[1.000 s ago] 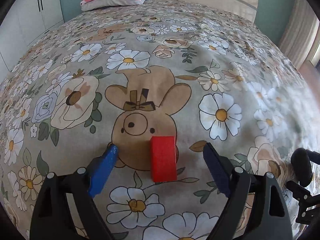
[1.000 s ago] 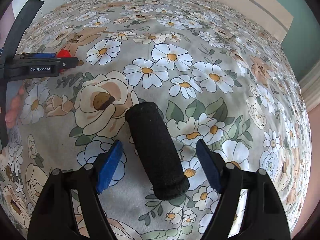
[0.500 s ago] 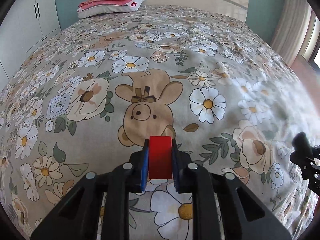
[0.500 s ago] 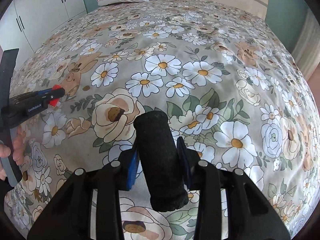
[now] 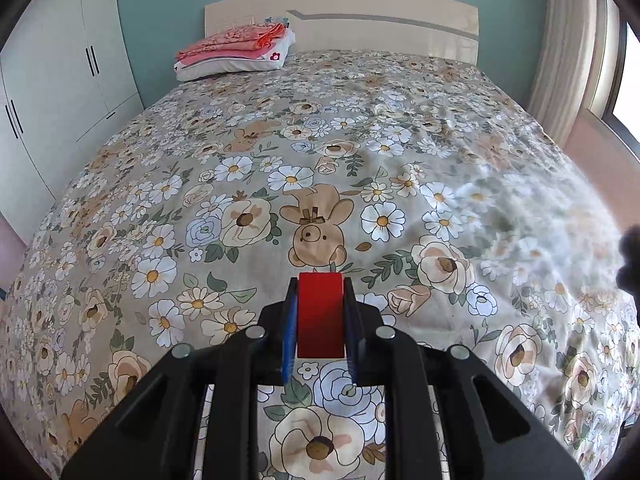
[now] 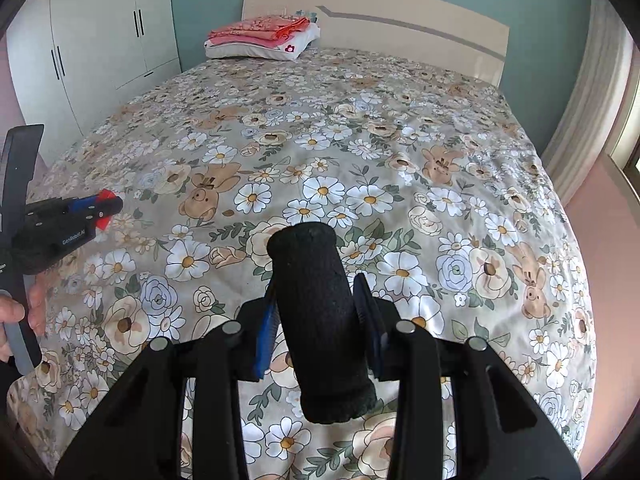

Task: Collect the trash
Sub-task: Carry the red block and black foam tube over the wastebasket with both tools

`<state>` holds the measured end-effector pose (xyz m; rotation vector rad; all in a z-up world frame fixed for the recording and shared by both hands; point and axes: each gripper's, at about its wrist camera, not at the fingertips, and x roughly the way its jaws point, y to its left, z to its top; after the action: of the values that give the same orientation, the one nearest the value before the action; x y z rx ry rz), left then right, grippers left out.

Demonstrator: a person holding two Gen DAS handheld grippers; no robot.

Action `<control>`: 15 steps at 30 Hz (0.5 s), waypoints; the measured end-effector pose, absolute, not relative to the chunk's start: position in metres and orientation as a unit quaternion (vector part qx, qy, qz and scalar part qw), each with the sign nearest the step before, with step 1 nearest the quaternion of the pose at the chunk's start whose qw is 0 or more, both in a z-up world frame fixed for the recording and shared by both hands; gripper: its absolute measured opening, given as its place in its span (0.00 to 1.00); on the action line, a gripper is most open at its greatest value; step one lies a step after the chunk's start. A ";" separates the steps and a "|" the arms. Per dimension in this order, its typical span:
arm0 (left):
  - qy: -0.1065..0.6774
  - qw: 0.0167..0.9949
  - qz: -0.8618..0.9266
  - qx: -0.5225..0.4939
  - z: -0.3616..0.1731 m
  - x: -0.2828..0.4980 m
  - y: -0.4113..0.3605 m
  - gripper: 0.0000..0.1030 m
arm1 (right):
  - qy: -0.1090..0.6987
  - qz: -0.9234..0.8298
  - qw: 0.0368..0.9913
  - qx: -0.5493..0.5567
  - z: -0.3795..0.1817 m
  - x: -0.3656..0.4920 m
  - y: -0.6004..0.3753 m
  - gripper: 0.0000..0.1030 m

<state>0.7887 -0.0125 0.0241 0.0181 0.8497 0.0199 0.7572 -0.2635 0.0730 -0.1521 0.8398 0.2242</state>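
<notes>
A red block point(image 5: 321, 314) is clamped between the blue pads of my left gripper point(image 5: 320, 300), which is shut on it and holds it well above the flowered bedspread point(image 5: 360, 168). My right gripper point(image 6: 318, 300) is shut on a black foam cylinder point(image 6: 318, 312) that stands nearly upright between its pads, also lifted off the bed. In the right wrist view the left gripper point(image 6: 102, 209) shows at the far left with the red block point(image 6: 105, 196) at its tip, a hand point(image 6: 24, 312) below it. The tip of the black cylinder point(image 5: 630, 260) shows at the right edge of the left wrist view.
Folded pink bedding on a white pillow point(image 5: 236, 54) lies at the bed's head by the headboard point(image 5: 344, 16). White wardrobes point(image 5: 60, 92) stand along the left wall. A curtain point(image 5: 572, 52) and window are at the right, with pink floor beside the bed.
Both grippers closed on their objects, the left on the red block and the right on the black cylinder, then rose and pulled back from the bedspread, which now looks much farther away.
</notes>
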 end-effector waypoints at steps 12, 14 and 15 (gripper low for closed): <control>0.375 0.927 0.012 0.007 0.162 0.626 0.003 0.21 | 0.359 0.123 0.923 -0.065 0.207 0.587 -0.259 0.36; 0.364 0.931 0.014 0.001 0.187 0.593 0.009 0.21 | 0.350 0.124 0.926 -0.068 0.228 0.554 -0.257 0.36; 0.358 0.934 0.014 -0.001 0.199 0.576 0.012 0.21 | 0.347 0.124 0.927 -0.069 0.239 0.538 -0.256 0.36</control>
<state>0.5758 0.0118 0.1993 -0.0023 0.7312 0.0281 0.5376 -0.2555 0.2385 -0.1406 0.7117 0.2545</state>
